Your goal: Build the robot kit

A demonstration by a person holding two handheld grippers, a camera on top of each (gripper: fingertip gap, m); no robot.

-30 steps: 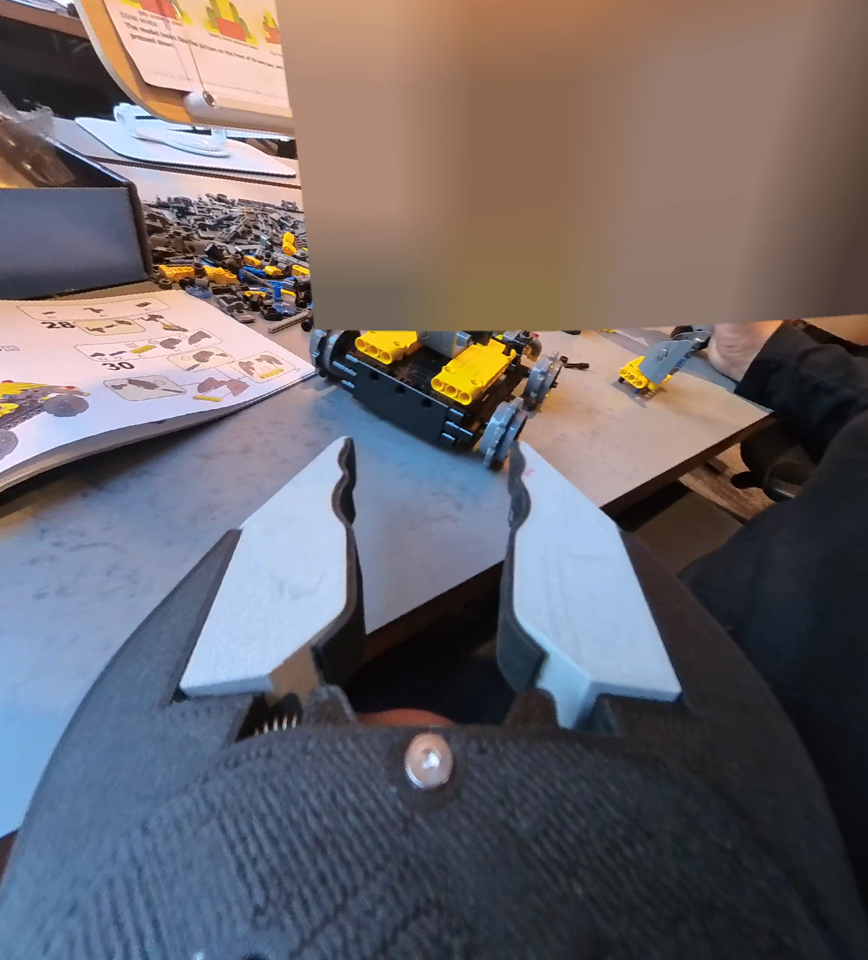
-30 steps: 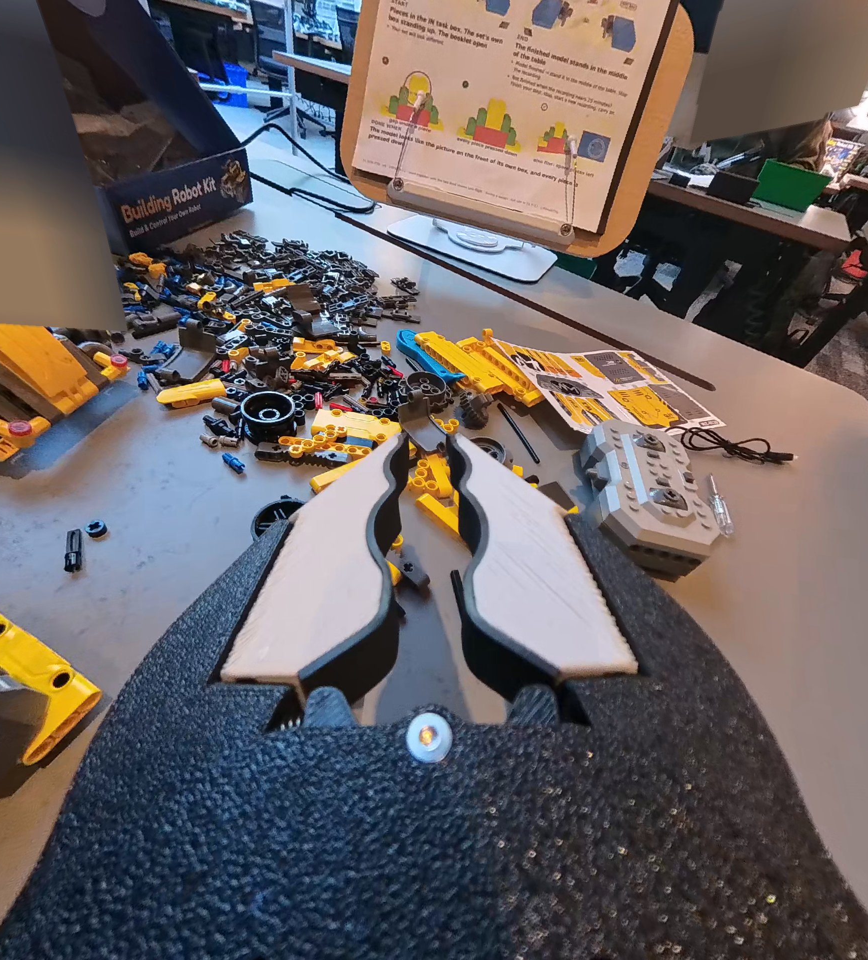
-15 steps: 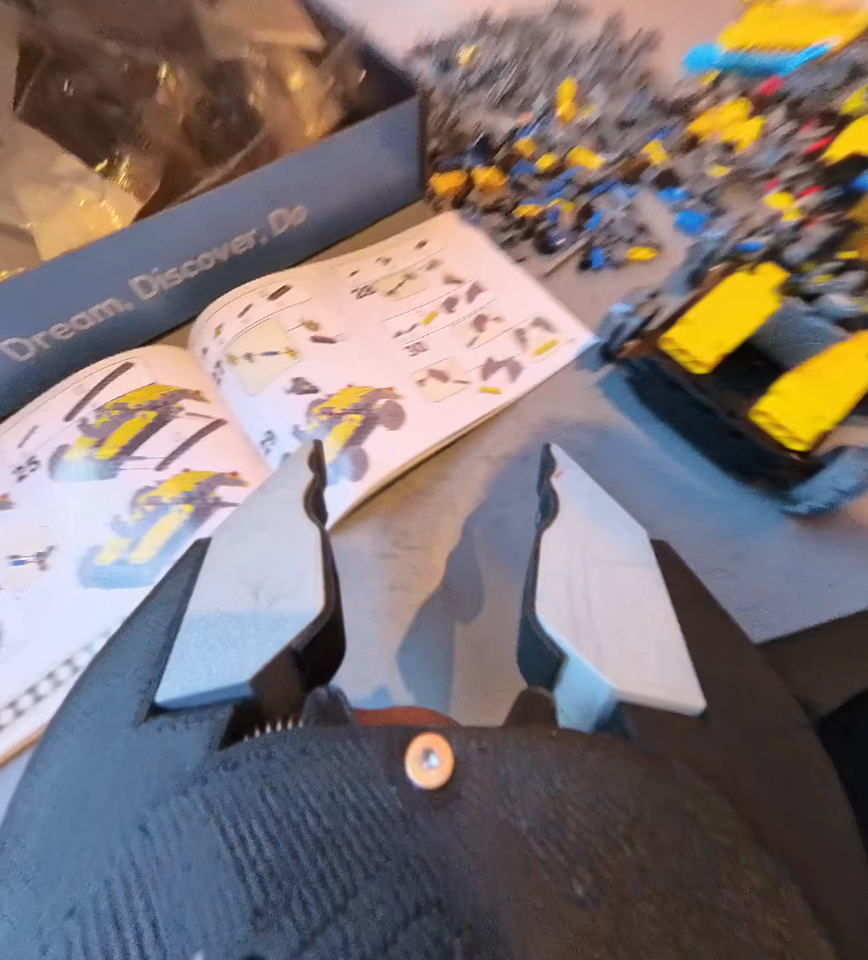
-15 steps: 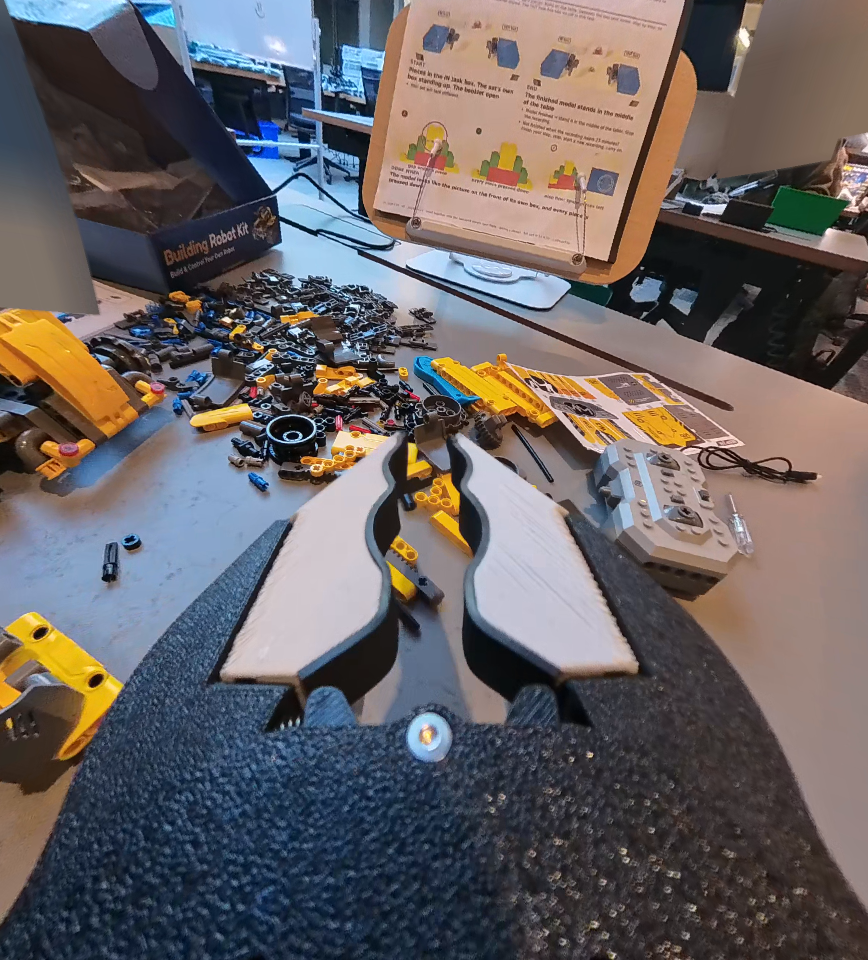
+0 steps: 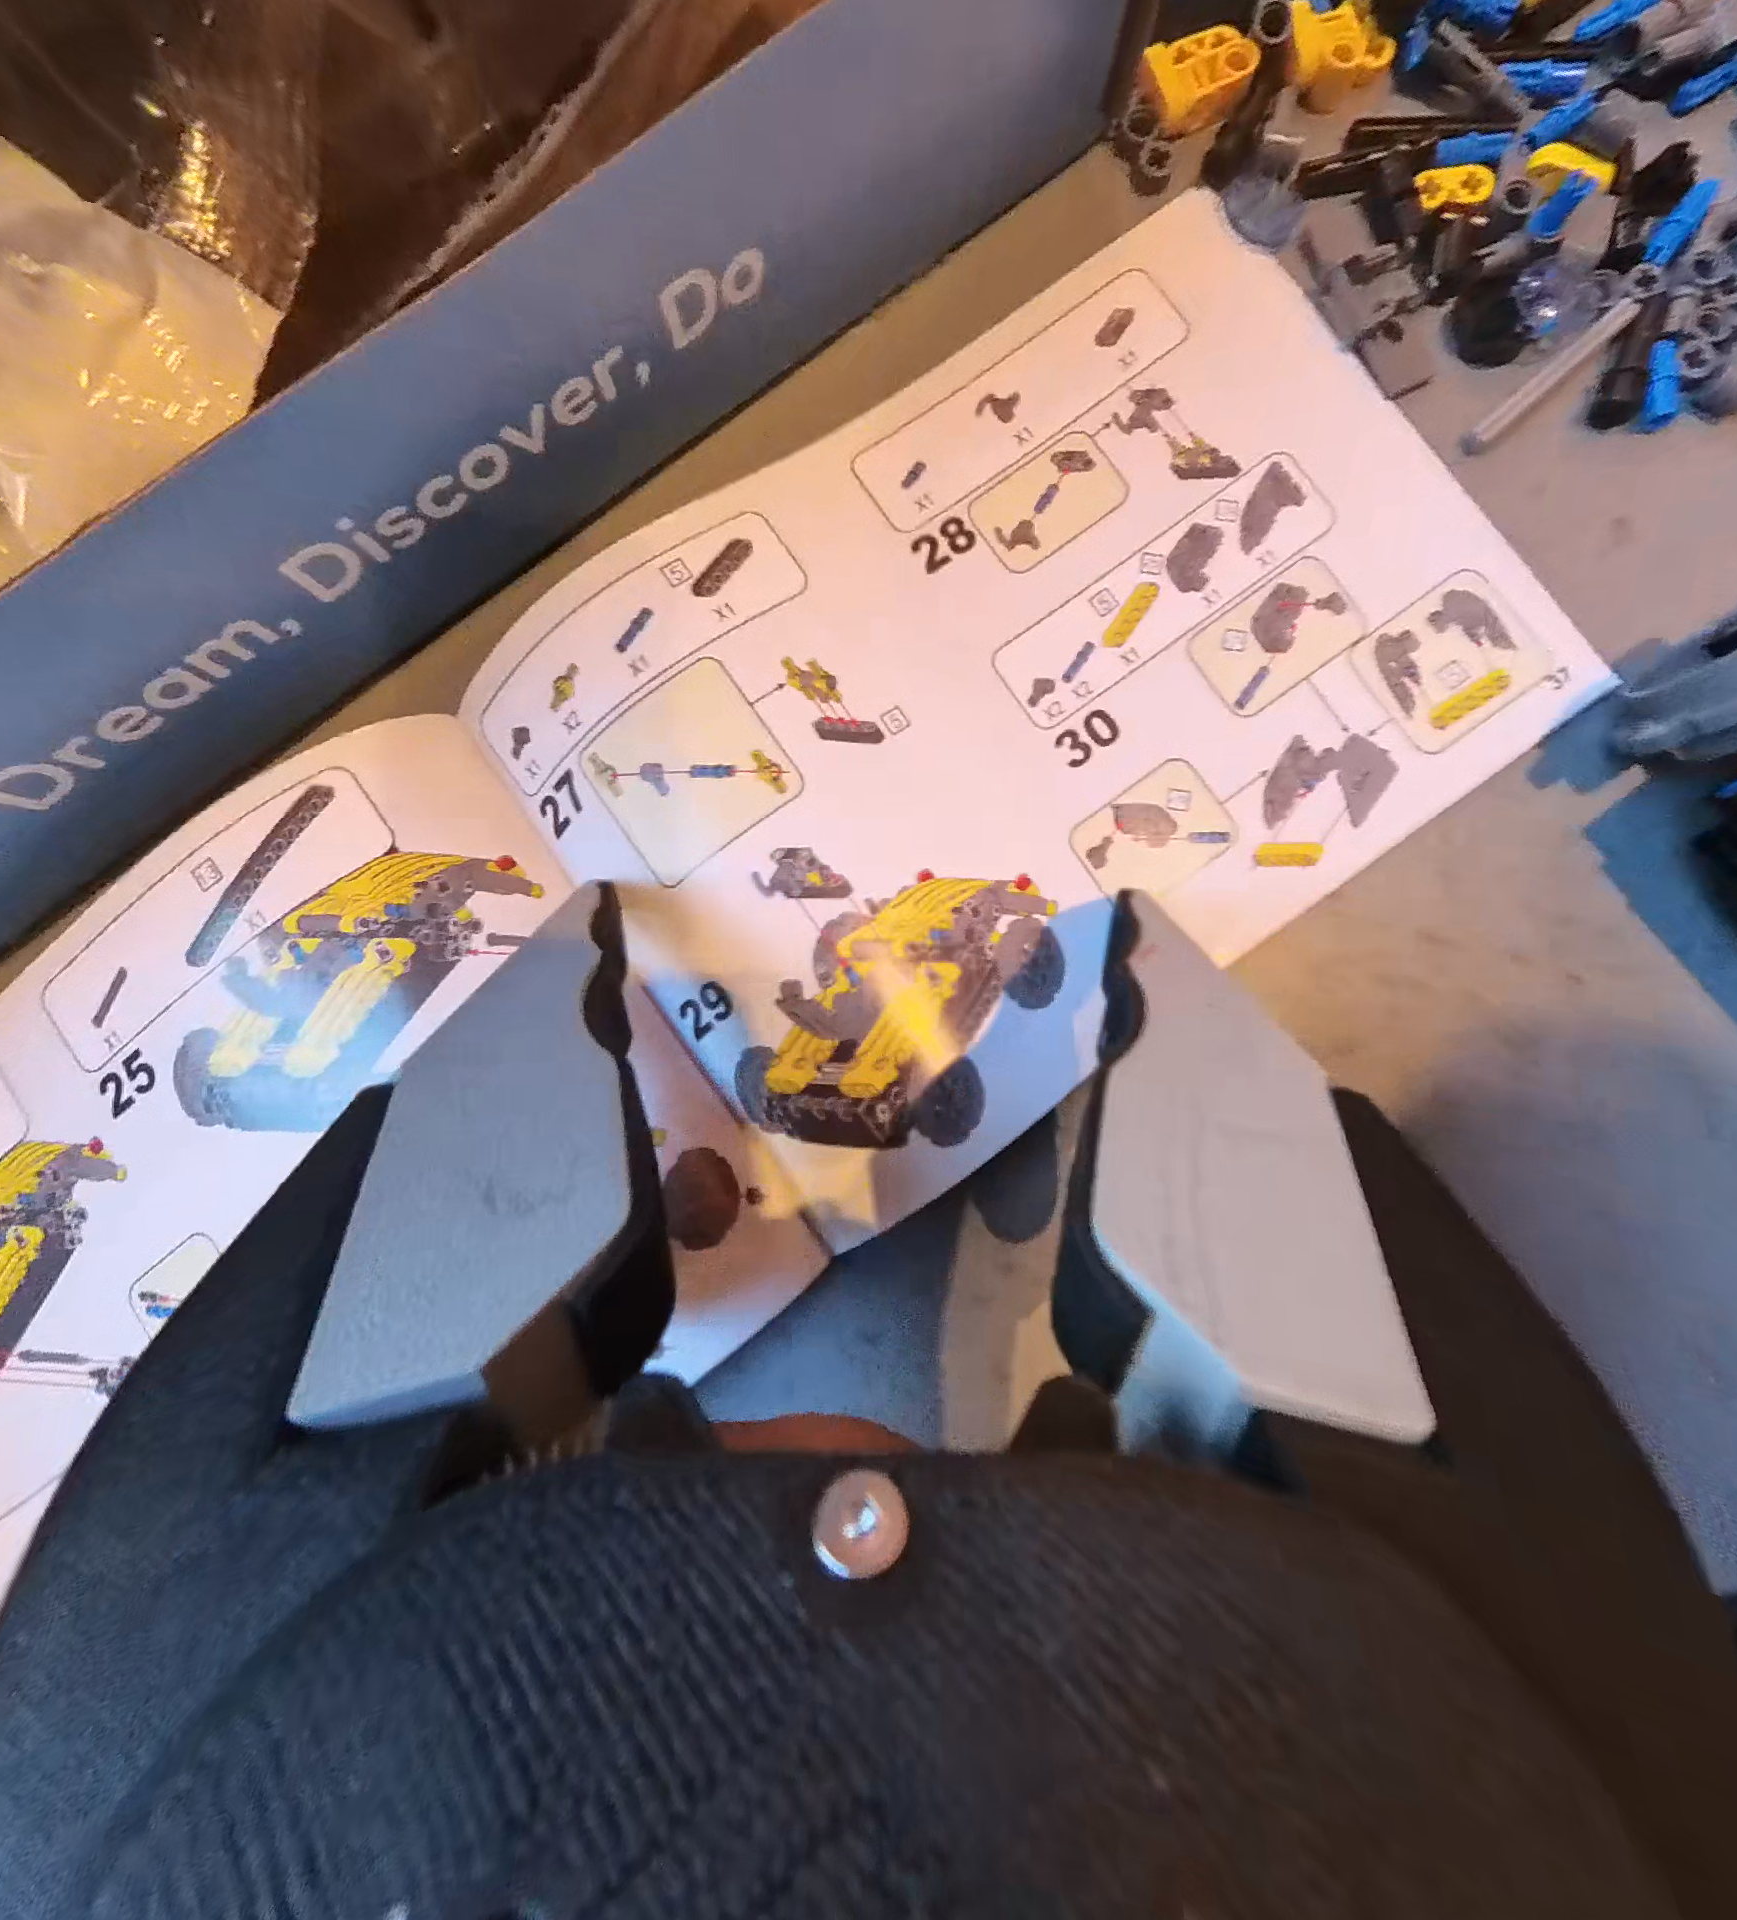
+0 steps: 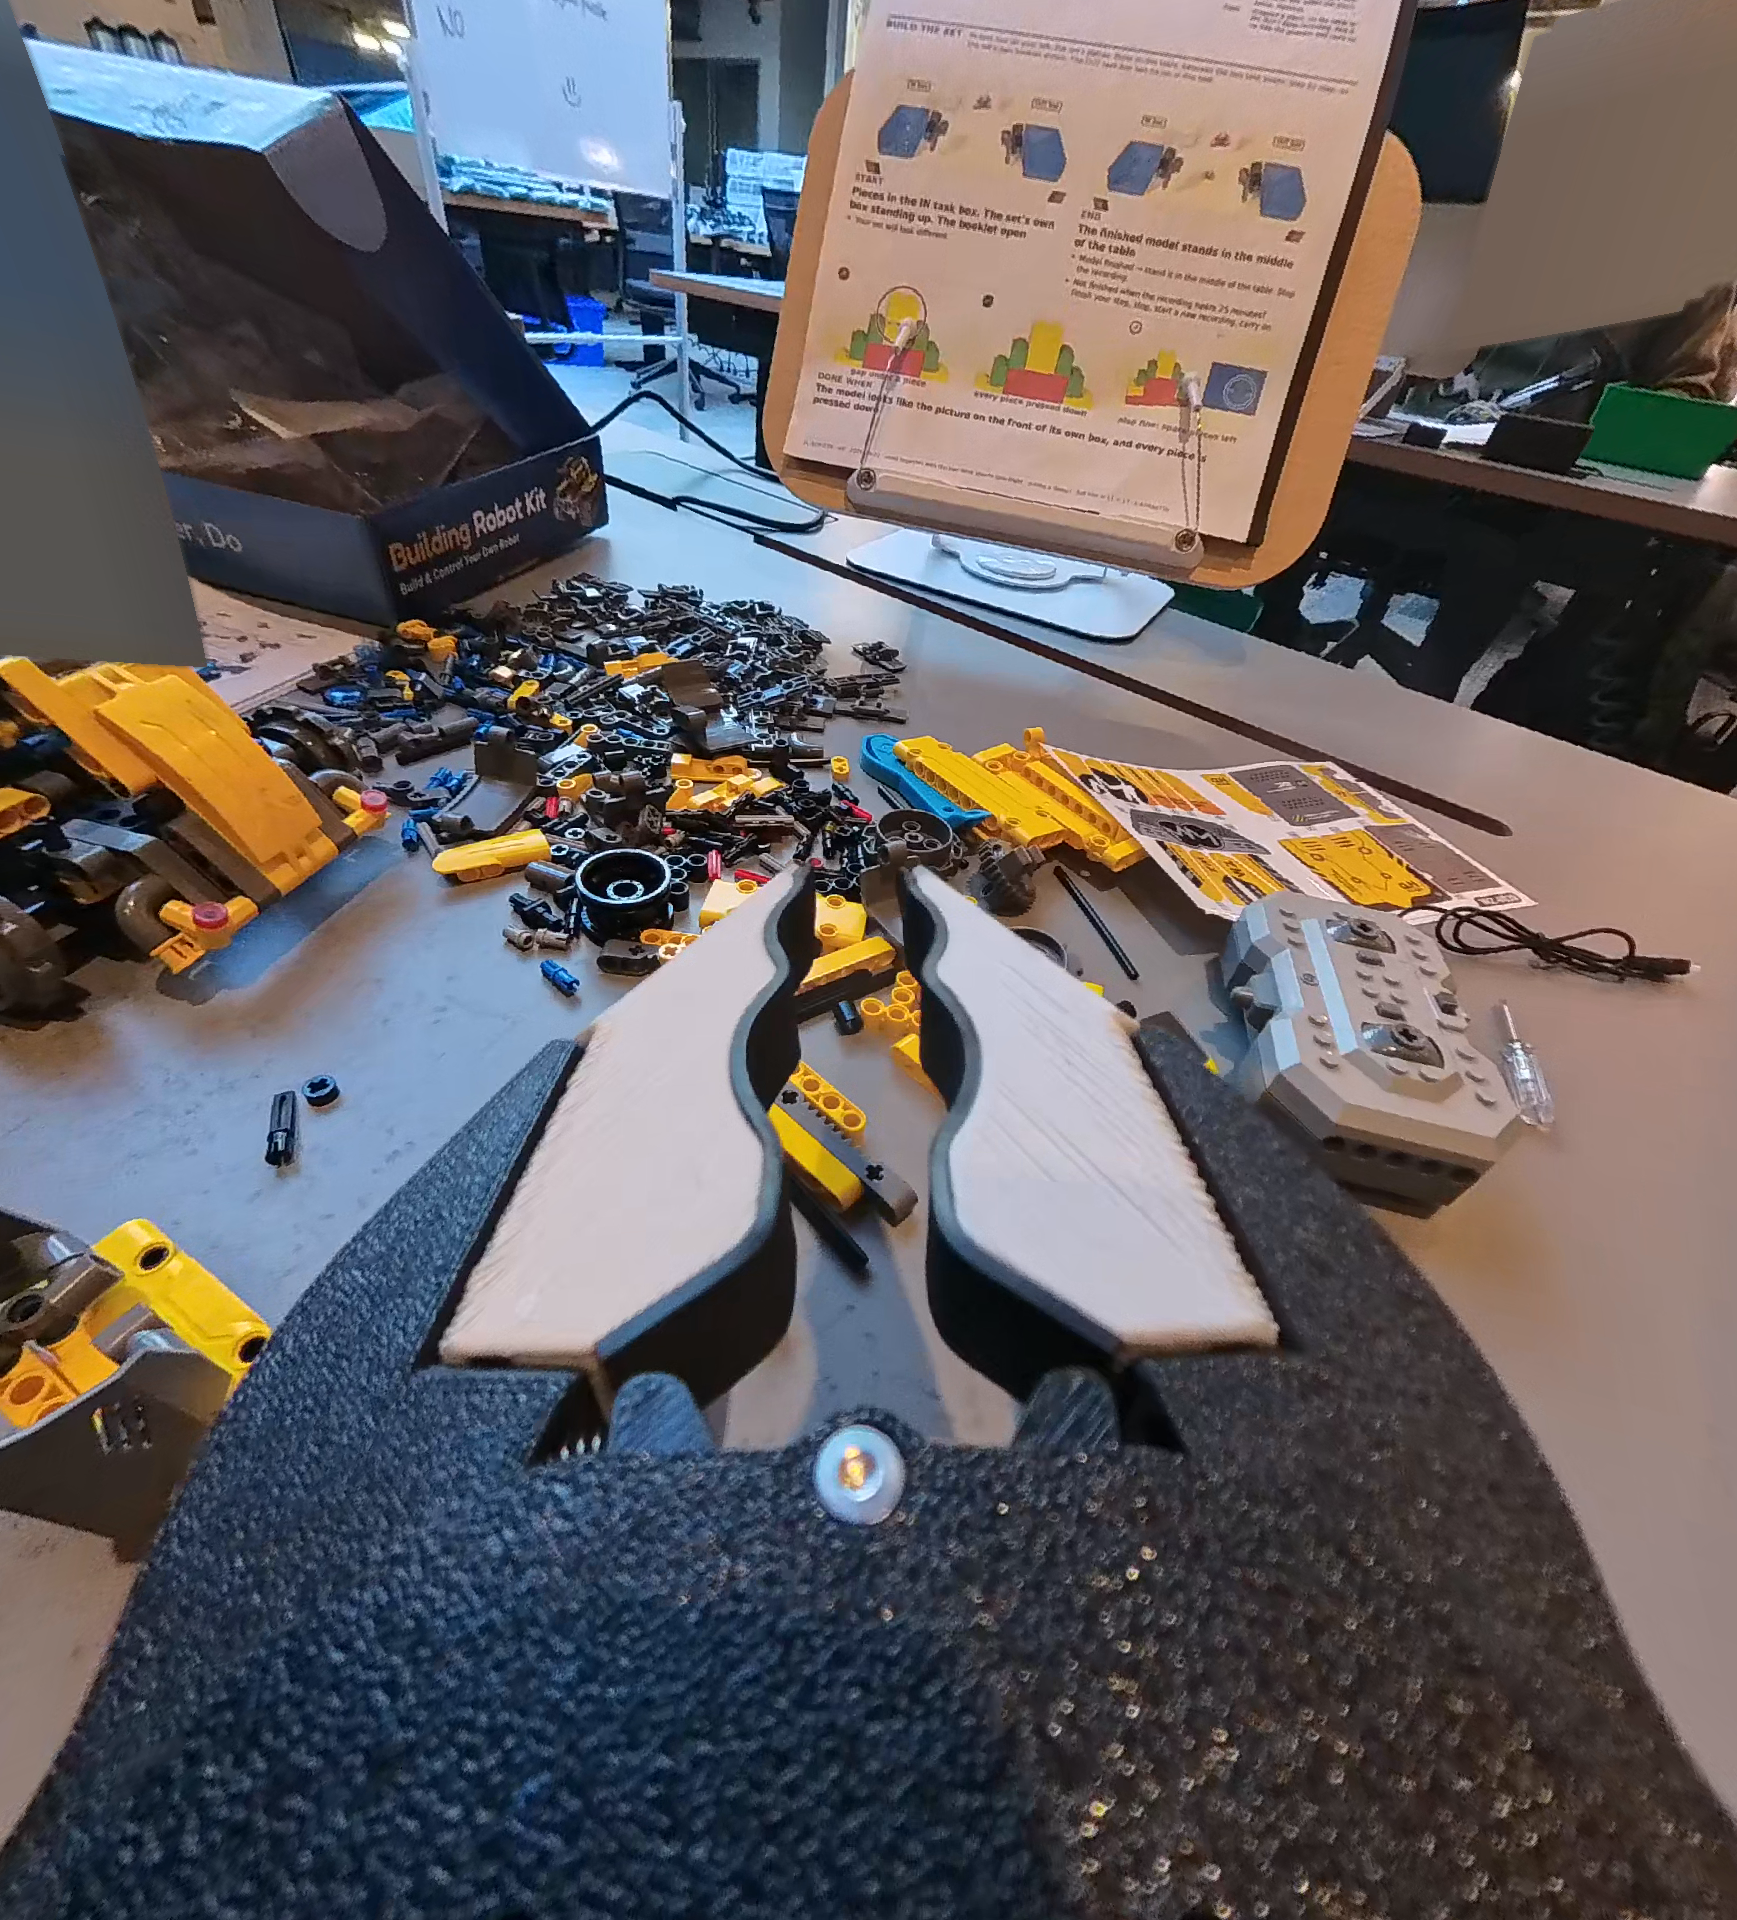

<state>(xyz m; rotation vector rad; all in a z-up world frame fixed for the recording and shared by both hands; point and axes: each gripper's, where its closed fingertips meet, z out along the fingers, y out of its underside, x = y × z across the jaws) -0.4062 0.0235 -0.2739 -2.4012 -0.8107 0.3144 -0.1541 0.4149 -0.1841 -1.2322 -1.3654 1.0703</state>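
Note:
My left gripper is open and empty, and hovers just above an open instruction booklet lying flat on the grey table. A dark blue box lies right behind the booklet. My right gripper is empty with its jaws only a little apart, above yellow beams at the near edge of a pile of loose black, yellow and blue parts. A partly built yellow and black vehicle stands to its left. A small yellow and grey sub-assembly lies at the near left.
A grey hub block, a sticker sheet, a black cable and a small screwdriver lie right of the right gripper. A stand with a printed sheet stands at the back. More loose parts lie past the booklet's right end. The left gripper's tips are roughly 50 centimetres from the right gripper's.
My left gripper swung left and down from facing the vehicle to hovering over the booklet, and its jaws opened wider. My right gripper drew back slightly from the pile, with the same narrow gap.

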